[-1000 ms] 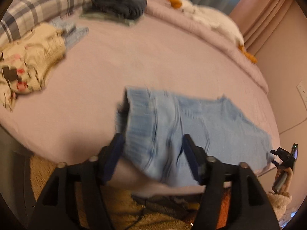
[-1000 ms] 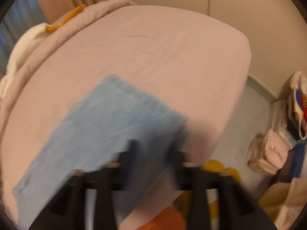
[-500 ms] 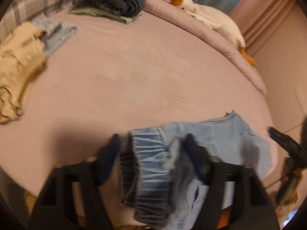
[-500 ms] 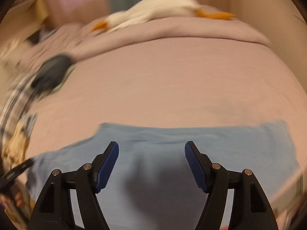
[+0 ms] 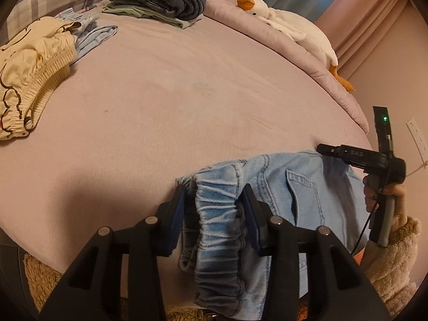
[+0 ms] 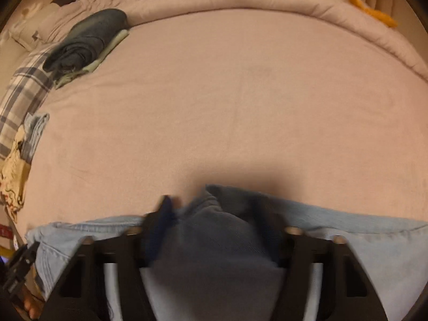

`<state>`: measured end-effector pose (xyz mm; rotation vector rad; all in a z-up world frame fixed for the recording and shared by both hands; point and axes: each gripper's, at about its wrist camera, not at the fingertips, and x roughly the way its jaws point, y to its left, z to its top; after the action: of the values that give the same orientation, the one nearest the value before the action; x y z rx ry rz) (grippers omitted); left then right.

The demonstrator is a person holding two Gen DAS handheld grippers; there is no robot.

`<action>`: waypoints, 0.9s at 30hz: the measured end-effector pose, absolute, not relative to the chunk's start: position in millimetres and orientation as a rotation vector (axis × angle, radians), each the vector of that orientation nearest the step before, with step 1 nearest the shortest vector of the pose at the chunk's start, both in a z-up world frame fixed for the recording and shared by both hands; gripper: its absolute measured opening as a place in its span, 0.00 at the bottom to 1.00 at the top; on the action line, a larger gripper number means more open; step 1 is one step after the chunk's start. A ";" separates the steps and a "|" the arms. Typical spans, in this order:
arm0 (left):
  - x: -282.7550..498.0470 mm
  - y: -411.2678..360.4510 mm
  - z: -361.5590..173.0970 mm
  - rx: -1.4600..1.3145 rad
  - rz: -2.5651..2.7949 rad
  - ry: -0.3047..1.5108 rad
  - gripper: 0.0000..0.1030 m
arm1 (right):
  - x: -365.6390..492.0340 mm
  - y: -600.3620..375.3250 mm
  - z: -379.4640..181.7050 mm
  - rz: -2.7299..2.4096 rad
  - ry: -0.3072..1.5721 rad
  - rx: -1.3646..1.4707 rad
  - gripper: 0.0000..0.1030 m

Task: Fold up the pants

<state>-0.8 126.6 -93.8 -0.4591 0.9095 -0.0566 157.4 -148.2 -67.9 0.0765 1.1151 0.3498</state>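
Nearest, at six o'clock, the left hand-held gripper [image 5: 215, 208] is closing on the elastic waistband of the light denim pants [image 5: 302, 195]. The right hand-held gripper [image 6: 214, 214] is closing round a bunched fold. Pinch both firmly, then spread them on the bed [image 5: 187, 85] toward twelve o'clock.

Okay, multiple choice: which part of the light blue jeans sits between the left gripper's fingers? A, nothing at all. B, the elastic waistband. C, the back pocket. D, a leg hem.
B: the left wrist view shows the gathered elastic waistband bunched between the closing left gripper.
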 end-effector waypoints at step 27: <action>4.9 116.7 -91.8 -0.339 0.055 0.912 0.51 | 133.9 -183.8 -22.9 0.346 1.010 0.194 0.46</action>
<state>4.9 116.7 -91.8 -0.3394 0.9121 0.0546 133.9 -183.8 -22.9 0.1936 1.0104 0.3459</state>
